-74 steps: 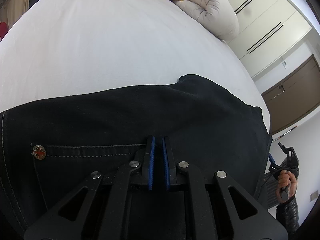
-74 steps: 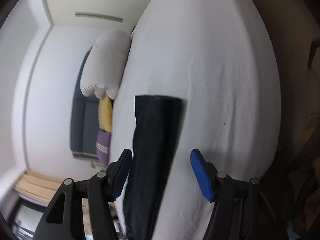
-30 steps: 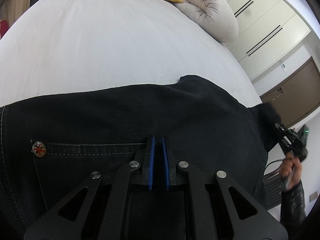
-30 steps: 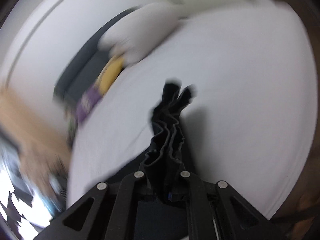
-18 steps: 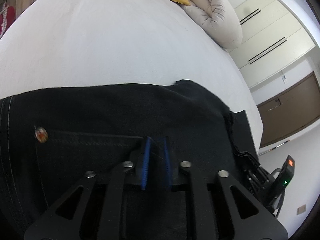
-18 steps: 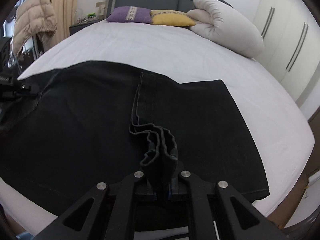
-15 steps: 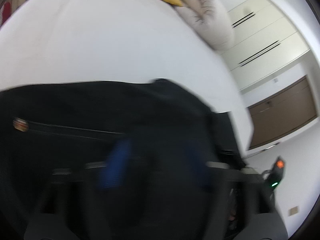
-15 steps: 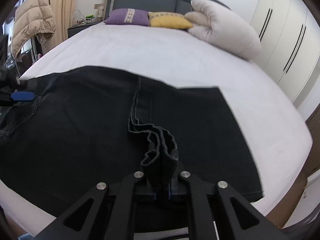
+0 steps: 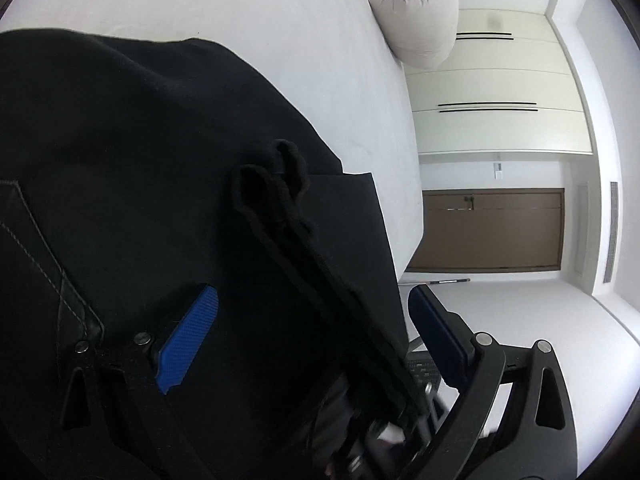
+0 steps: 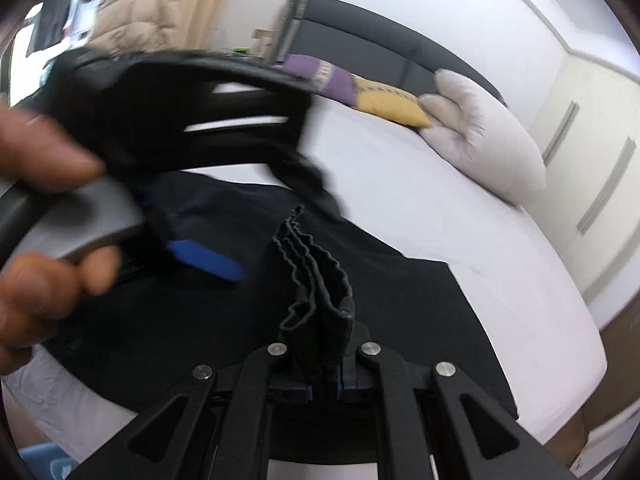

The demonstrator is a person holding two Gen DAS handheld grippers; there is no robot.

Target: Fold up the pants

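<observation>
Black denim pants [image 9: 140,168] lie folded on the white bed [image 9: 312,40]. My left gripper [image 9: 312,332] is open, its blue pads [image 9: 188,336] spread wide on either side of a bunched hem strip [image 9: 280,208] that runs between them. My right gripper [image 10: 322,390] is shut on that bunched hem [image 10: 320,280] and holds it up over the flat pants [image 10: 400,320]. The left gripper also shows in the right wrist view [image 10: 204,260], blurred, just left of the hem, with the person's hand [image 10: 36,208] on it.
A pale rolled duvet [image 10: 484,136], a yellow pillow [image 10: 388,104] and a purple pillow [image 10: 320,76] lie at the dark headboard [image 10: 380,40]. White wardrobes [image 9: 492,80] and a brown door [image 9: 492,232] stand beyond the bed's right edge.
My left gripper let go of the pocket area, opened wide and swung right to the hem held by my right gripper. My right gripper closed on the hem earlier and still holds it.
</observation>
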